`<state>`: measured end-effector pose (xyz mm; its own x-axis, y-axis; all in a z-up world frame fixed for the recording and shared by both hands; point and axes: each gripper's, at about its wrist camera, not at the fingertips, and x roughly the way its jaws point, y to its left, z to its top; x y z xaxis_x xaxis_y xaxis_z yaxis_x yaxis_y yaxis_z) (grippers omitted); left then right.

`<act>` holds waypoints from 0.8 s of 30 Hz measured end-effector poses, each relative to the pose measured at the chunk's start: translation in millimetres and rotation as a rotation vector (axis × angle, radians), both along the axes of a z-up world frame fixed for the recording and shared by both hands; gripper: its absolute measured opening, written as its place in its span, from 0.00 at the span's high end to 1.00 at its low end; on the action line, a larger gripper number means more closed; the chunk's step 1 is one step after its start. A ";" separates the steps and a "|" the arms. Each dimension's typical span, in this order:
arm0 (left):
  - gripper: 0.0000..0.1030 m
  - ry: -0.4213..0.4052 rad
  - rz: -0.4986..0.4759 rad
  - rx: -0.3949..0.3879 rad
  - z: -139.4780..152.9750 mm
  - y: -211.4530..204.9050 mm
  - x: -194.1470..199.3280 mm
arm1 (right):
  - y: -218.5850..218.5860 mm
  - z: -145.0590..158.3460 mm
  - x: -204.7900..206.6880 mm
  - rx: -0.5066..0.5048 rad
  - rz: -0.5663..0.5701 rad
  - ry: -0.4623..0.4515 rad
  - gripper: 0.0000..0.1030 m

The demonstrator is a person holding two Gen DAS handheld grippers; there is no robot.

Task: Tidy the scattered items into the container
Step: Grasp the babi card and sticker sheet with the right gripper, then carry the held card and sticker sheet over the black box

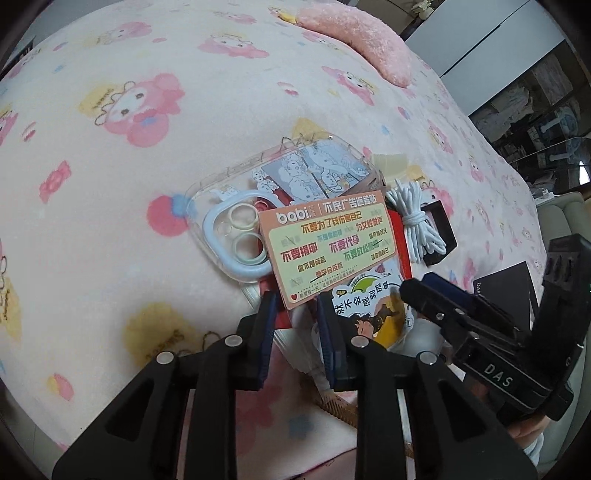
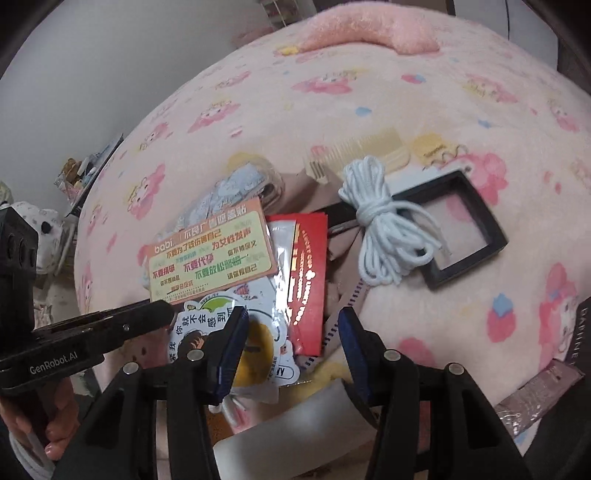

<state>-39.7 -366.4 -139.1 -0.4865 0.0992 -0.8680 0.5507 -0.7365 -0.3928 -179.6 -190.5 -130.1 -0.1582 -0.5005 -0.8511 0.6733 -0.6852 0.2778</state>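
A pile of small items lies on a pink cartoon blanket (image 1: 110, 184). An orange card with Chinese text (image 1: 325, 251) (image 2: 210, 254) rests on a clear phone case (image 1: 236, 221), a red envelope (image 2: 308, 277) and a round cartoon sticker (image 1: 369, 314) (image 2: 258, 343). Beside them lie a white coiled cord (image 1: 417, 225) (image 2: 384, 236), a black square frame (image 2: 465, 236) and a yellow comb (image 2: 365, 151). My left gripper (image 1: 297, 325) hangs over the card's near corner, jaws slightly apart, pads pressing nothing. My right gripper (image 2: 293, 332) stands wide open above the envelope and sticker.
A pink plush cushion (image 1: 354, 40) (image 2: 369, 29) lies at the far side of the bed. A black box (image 1: 506, 288) sits at the right edge. A white curved object (image 2: 295, 417) lies under the right gripper. Shelves (image 1: 535, 103) and a cluttered floor flank the bed.
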 end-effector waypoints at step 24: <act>0.77 0.023 -0.057 -0.056 21.6 28.6 -2.1 | 10.0 2.5 26.0 -0.113 0.042 -0.212 0.62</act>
